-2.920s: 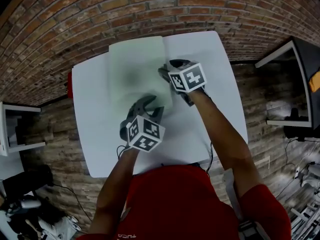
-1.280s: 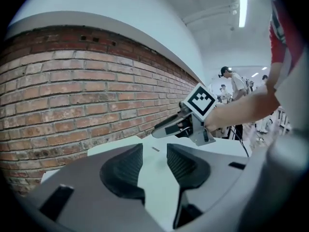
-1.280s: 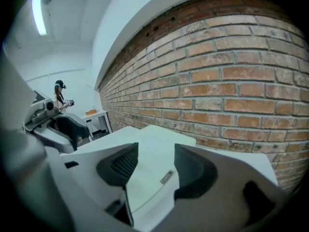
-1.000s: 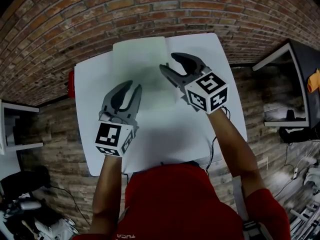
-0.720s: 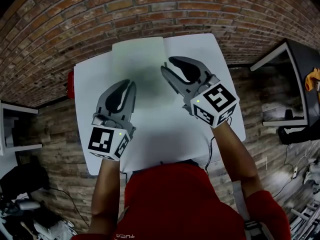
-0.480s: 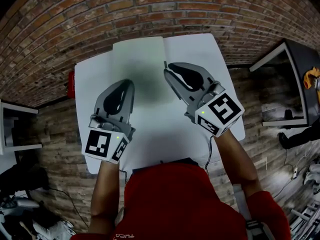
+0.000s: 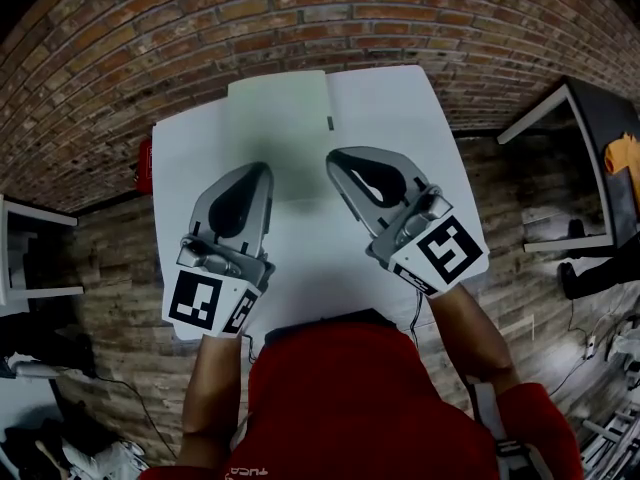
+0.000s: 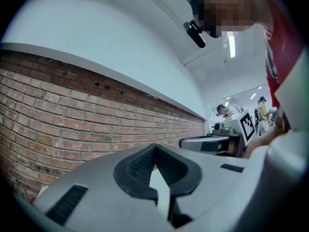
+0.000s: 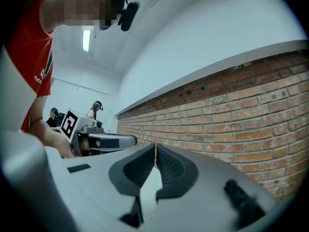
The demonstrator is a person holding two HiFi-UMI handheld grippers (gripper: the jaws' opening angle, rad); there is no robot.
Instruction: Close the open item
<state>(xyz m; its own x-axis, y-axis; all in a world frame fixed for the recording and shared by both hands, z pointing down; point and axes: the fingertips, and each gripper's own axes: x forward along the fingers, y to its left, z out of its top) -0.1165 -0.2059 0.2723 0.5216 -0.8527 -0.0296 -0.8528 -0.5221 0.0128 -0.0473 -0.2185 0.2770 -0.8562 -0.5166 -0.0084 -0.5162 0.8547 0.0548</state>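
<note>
A pale green book or folder [image 7: 278, 128] lies flat and closed on the white table [image 7: 400, 108], at its far middle. My left gripper [image 7: 265, 171] hovers over the near edge of the book. Its jaws are closing, the tips [image 8: 154, 148] touch, and nothing is between them. My right gripper [image 7: 332, 158] hangs just right of the book. Its jaws are closing too, meeting at the tips [image 9: 155, 146] with nothing held. In the gripper views both point level at a brick wall, each seeing the other gripper [image 8: 207, 143] [image 9: 104, 140].
A red object [image 7: 143, 163] sticks out at the table's left edge. A brick wall [image 7: 300, 18] stands behind the table. A black desk [image 7: 610, 158] is at the right and a white shelf [image 7: 30, 258] at the left, on a wooden floor. People stand far off.
Both grippers have drawn back from the book toward the person. Their jaws went from wide open to closed. The book has stayed flat on the table.
</note>
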